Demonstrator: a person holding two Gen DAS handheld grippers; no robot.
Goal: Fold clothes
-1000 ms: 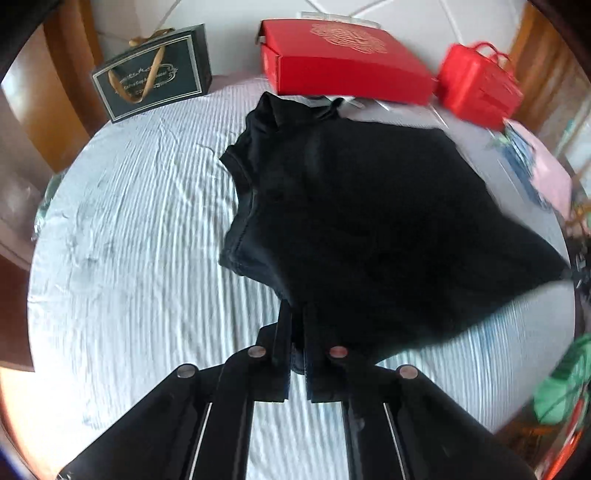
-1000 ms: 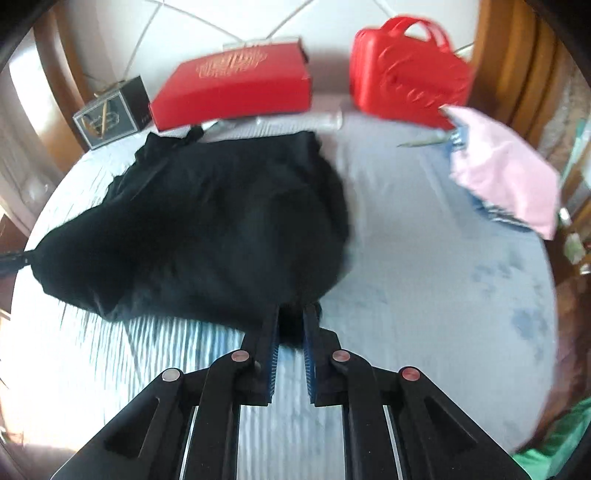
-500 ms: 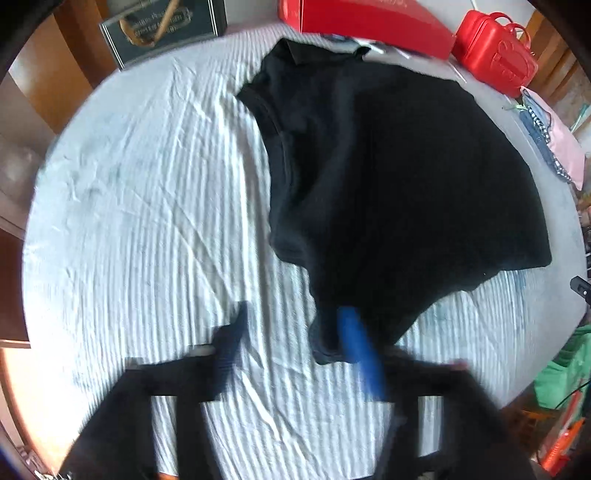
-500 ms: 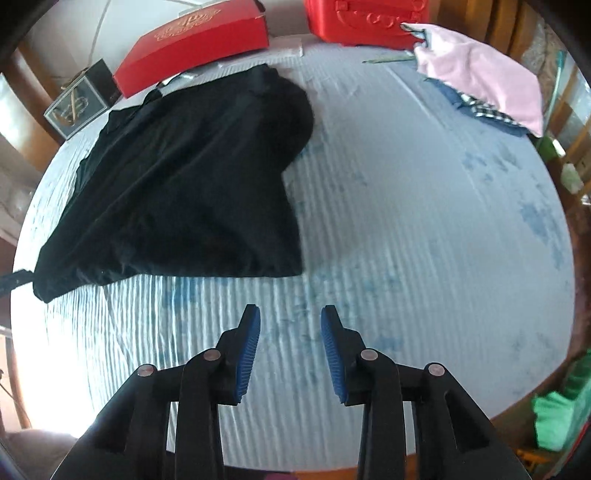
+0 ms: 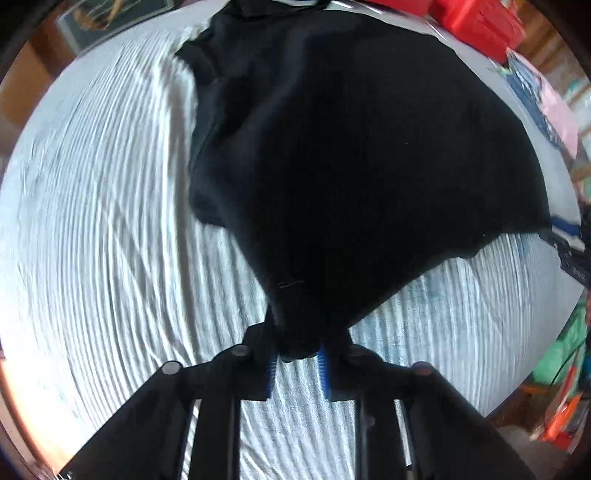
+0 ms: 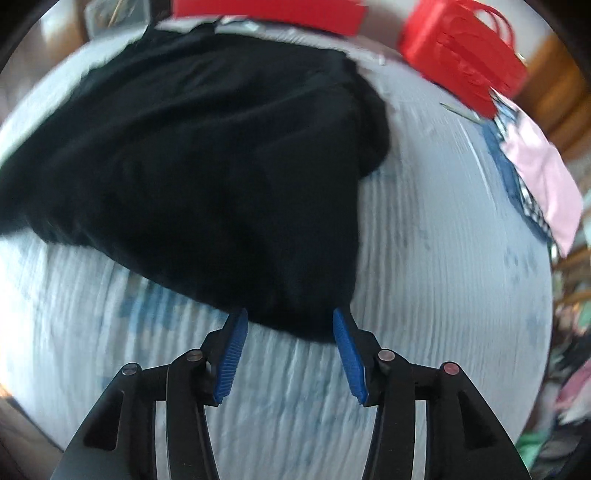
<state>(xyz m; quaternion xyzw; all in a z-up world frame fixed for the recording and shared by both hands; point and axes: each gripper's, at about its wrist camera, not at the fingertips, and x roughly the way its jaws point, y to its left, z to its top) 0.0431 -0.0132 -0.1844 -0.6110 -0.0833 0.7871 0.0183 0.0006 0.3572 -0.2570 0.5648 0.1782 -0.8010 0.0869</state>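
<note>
- Both claws, which hung back over bare sheet half a second ago, are now right at the near hem of the black shirt (image 5: 351, 155).
- Left gripper (image 5: 297, 363): fingers have drawn in from wide apart and now sit narrow around a bunched corner of hem; I judge it pinched, though blur hides the contact itself.
- Right gripper (image 6: 290, 352): fingers spread wide, blue pads either side of the hem's other corner, fabric between them but not clamped.
- Shirt lies spread on the striped bedsheet (image 5: 92, 221), collar toward 12 o'clock, hem toward 6 in both views.
- Progress as I judge it: one sleeve looks tucked in on the right wrist view's 2 o'clock side; the body is still full length, so a hem-to-collar fold looks outstanding.
- Red box (image 6: 266, 13) at 12, pink garment (image 6: 543, 177) at 3.
</note>
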